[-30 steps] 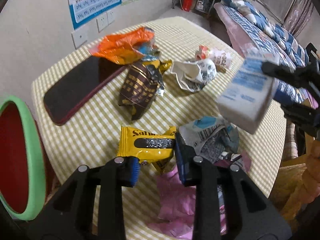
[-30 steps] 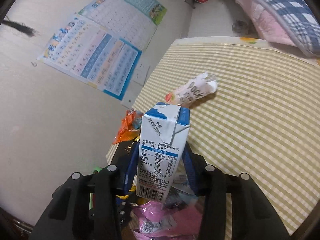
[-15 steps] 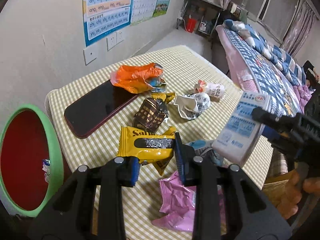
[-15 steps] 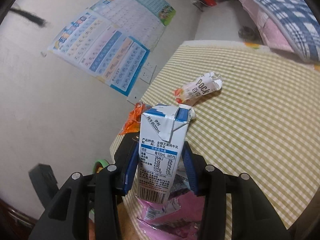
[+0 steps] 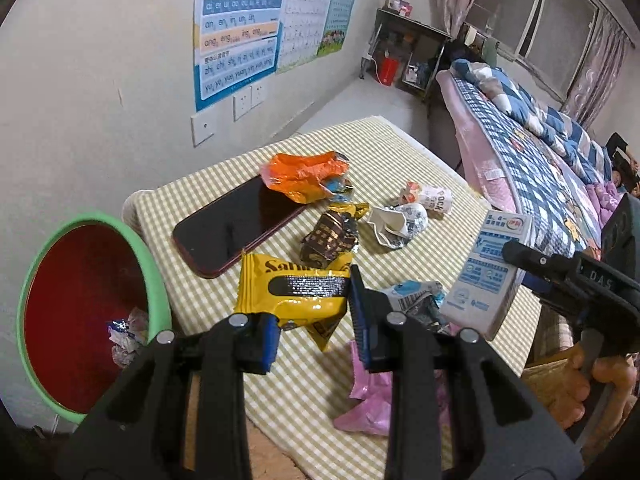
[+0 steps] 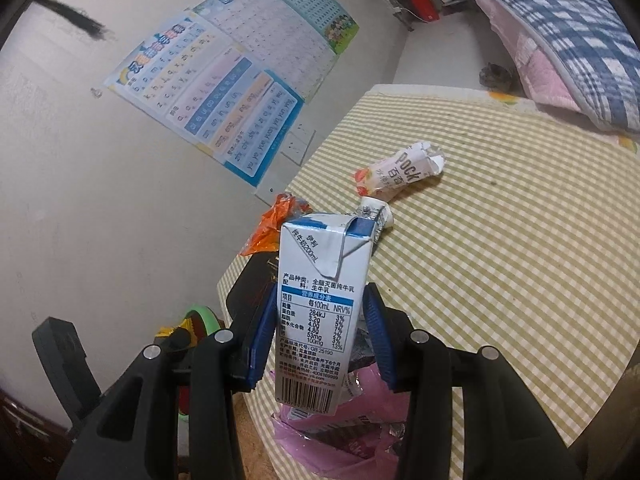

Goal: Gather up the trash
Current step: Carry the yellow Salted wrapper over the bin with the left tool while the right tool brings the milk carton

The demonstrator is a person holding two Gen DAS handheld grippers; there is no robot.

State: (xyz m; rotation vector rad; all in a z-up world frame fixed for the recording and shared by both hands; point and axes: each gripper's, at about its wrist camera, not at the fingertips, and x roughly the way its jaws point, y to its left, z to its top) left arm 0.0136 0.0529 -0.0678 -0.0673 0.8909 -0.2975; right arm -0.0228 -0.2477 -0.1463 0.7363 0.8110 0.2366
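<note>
Right wrist: right gripper (image 6: 318, 344) clamps white/blue milk carton (image 6: 316, 312), left gripper (image 5: 314, 322) pinches yellow wrapper (image 5: 294, 286)

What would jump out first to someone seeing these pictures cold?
Probably the white-and-blue milk carton clamped upright in the right gripper above the checked table. Next, the yellow wrapper held in the left gripper, with the green-rimmed red bin just left of the table.

The left gripper (image 5: 314, 318) is clamped on a yellow wrapper (image 5: 294, 294). The right gripper (image 6: 320, 336) squeezes a milk carton (image 6: 318, 304) between both blue pads, a bare hand (image 5: 580, 384) gripping its handle.
</note>
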